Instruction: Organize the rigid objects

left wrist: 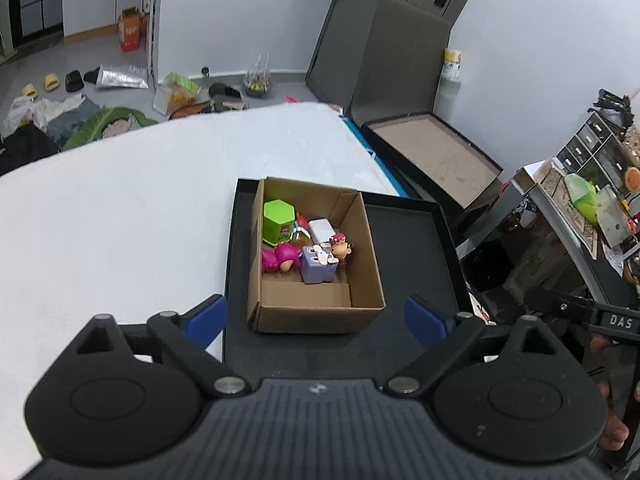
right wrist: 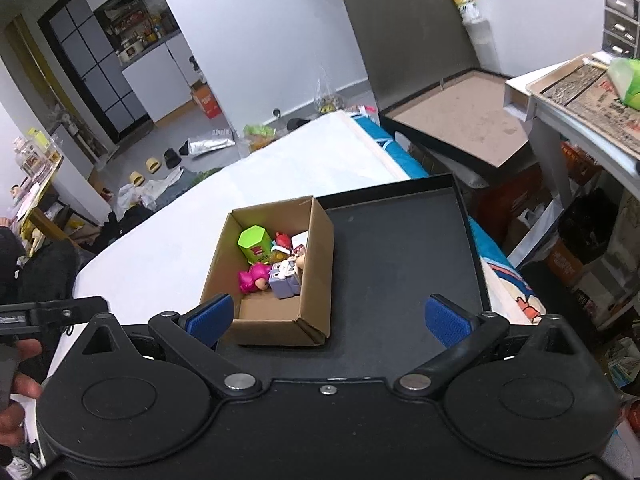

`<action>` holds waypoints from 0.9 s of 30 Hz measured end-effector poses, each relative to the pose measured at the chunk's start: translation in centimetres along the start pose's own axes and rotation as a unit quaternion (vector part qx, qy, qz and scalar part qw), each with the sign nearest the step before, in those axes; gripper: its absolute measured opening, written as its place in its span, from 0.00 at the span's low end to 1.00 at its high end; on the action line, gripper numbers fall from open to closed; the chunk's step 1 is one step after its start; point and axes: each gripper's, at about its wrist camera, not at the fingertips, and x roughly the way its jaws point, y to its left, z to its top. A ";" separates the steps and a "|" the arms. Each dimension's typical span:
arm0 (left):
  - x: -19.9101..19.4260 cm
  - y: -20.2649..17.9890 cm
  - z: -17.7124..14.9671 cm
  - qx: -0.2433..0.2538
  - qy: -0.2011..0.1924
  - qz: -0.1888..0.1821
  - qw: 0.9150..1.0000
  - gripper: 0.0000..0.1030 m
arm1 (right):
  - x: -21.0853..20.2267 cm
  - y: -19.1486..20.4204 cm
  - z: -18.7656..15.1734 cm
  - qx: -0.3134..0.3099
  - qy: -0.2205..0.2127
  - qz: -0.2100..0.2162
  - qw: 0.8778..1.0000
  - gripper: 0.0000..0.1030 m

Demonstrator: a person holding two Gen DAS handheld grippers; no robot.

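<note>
A brown cardboard box stands on the left part of a black tray on a white table. In the box lie a green hexagonal container, a pink toy, a lilac block, a white block and a small figurine. My left gripper is open and empty, above the box's near wall. My right gripper is open and empty, near the box's front right corner.
The tray's right part is bare black surface. A large dark open case stands beyond the table on the right. A cluttered side table is at far right. Bags and slippers litter the floor behind.
</note>
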 end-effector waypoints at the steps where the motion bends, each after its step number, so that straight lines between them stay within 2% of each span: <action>1: -0.5 0.0 -0.2 0.001 -0.004 0.003 1.000 0.95 | -0.3 0.0 -0.2 0.002 -0.003 -0.003 1.000 1.00; 6: -2.5 -0.6 -1.2 0.020 -0.027 0.015 0.999 0.97 | -1.9 0.4 -1.2 0.003 -0.035 -0.005 0.999 1.00; 17: -8.1 -1.2 -4.2 0.019 -0.084 -0.002 0.996 0.98 | -6.3 2.7 -3.1 0.000 -0.075 -0.010 0.997 1.00; 22: -10.3 -2.8 -5.9 0.045 -0.122 0.017 0.991 0.99 | -8.6 3.7 -3.8 -0.004 -0.103 -0.013 0.995 1.00; 24: -10.5 -3.0 -6.7 0.043 -0.116 -0.001 0.992 0.99 | -9.6 3.7 -4.3 0.000 -0.116 -0.007 0.993 1.00; 27: -10.9 -3.4 -7.7 0.052 -0.117 -0.006 0.992 0.99 | -10.7 3.6 -5.1 0.001 -0.124 0.003 0.992 1.00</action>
